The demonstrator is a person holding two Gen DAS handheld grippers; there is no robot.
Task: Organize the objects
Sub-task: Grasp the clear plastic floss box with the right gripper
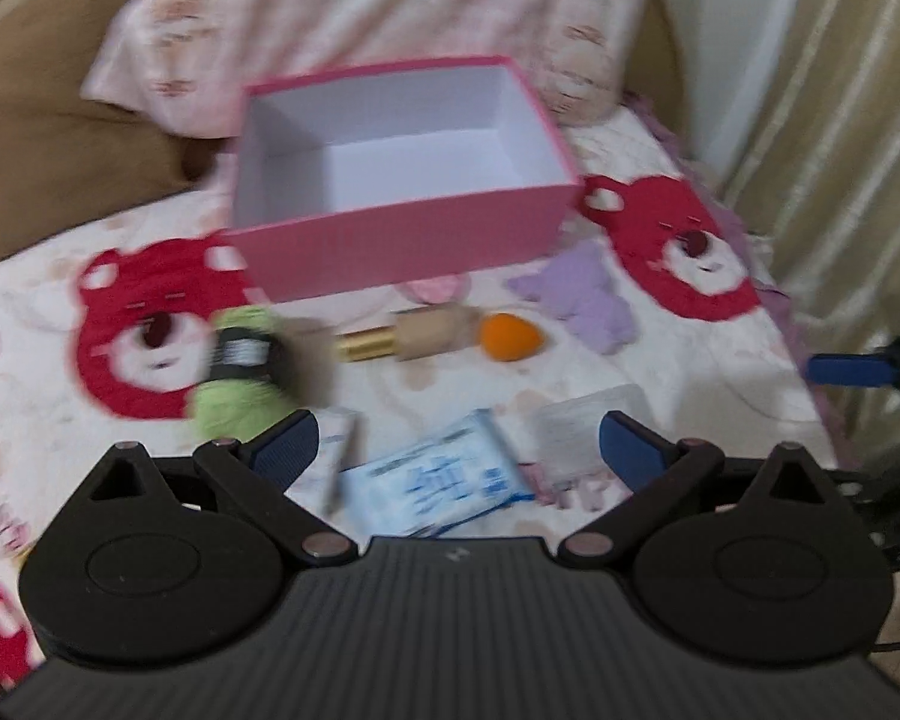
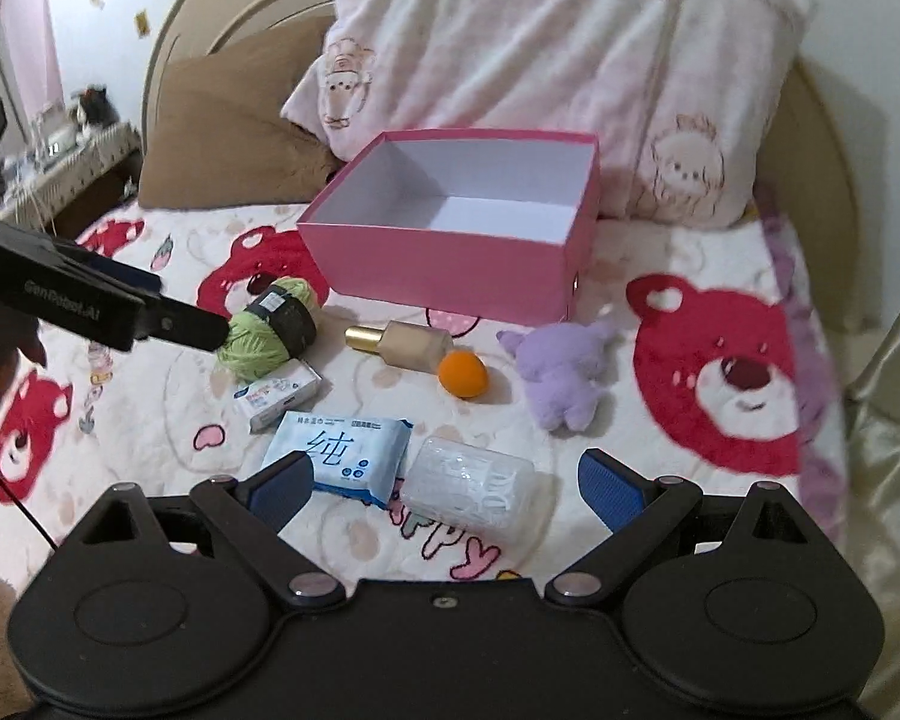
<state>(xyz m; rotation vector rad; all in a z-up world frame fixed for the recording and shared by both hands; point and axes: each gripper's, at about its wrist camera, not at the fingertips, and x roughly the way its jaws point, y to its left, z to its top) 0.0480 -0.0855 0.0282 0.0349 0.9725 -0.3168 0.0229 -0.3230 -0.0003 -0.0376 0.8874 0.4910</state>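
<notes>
On the bed (image 2: 150,456), spread with a cream blanket printed with red bears, items listed left to right:

- Left gripper (image 1: 459,450): jaws spread wide, nothing between them, hovering over the near edge of the bed above the blue pack. In the right wrist view its black body reaches in from the left edge, tip beside the yarn.
- Green yarn ball (image 2: 264,330) with a dark paper band, on the left part of the blanket, near the box's left front corner but apart from it.
- Small white carton (image 2: 277,393) with blue print, just in front of the yarn, touching or nearly so.
- Blue-and-white tissue pack (image 2: 342,456), toward the near edge, just in front of the carton.
- Foundation bottle (image 2: 402,339), beige with a gold cap, lying on its side, cap pointing left, in front of the box.
- Pink box (image 2: 444,270), open, white inside, nothing in it; sits mid-bed toward the head, with the pale printed pillow (image 2: 570,60) behind it.
- Orange makeup sponge (image 2: 463,373), just right of the bottle's base.
- Clear plastic-wrapped pack (image 2: 471,495), near edge, its left end touching the tissue pack.
- Purple plush toy (image 2: 564,369), right of the sponge, apart from it, off the box's right front corner.
- Right gripper (image 2: 447,483): jaws wide apart, holding nothing, over the near edge above the tissue and clear packs.
</notes>
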